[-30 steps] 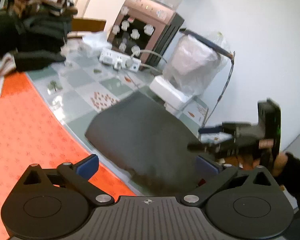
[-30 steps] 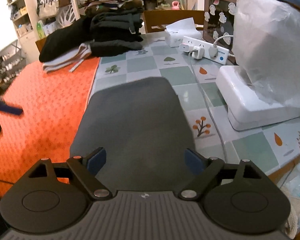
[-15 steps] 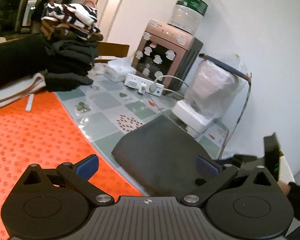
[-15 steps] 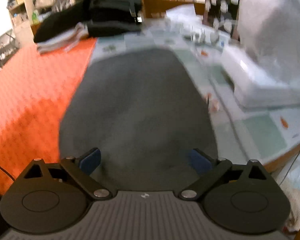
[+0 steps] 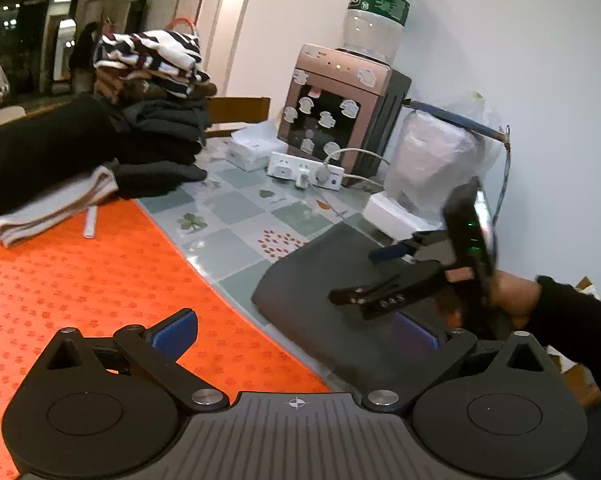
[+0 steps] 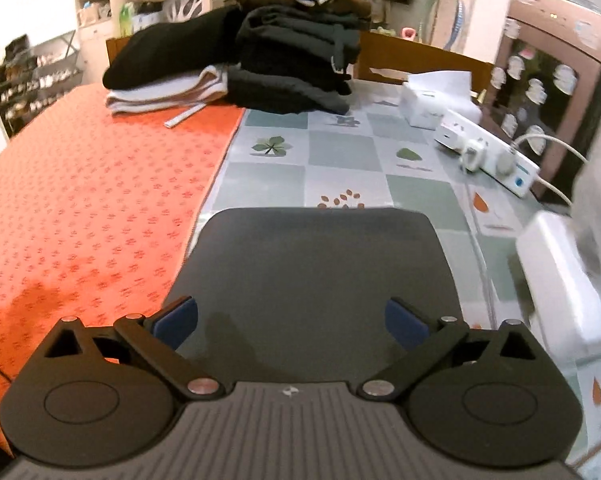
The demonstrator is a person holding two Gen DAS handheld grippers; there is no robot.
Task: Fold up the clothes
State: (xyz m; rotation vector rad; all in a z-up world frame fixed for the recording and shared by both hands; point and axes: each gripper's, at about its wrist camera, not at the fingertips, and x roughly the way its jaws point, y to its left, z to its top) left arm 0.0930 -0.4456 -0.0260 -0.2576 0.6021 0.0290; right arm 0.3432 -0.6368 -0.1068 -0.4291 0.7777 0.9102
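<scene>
Folded grey garment [image 6: 312, 264] flat on table [image 6: 340, 152], both tools (empty) spread wide

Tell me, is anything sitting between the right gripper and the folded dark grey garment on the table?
Nothing visible does. The right gripper hangs open right over the near part of the dark grey garment, with no object between them.

One folded dark grey garment [image 6: 316, 264] lies at lower centre of the right wrist view. One tall stack of folded clothes [image 6: 296, 40] sits at upper centre, with one lower pile [image 6: 164, 76] to its left. One power strip [image 6: 488, 152], one tissue box [image 6: 436, 100] and one water dispenser [image 5: 340, 108] are visible. Two grippers show: left [image 5: 296, 334], right [image 6: 290, 322].
</scene>
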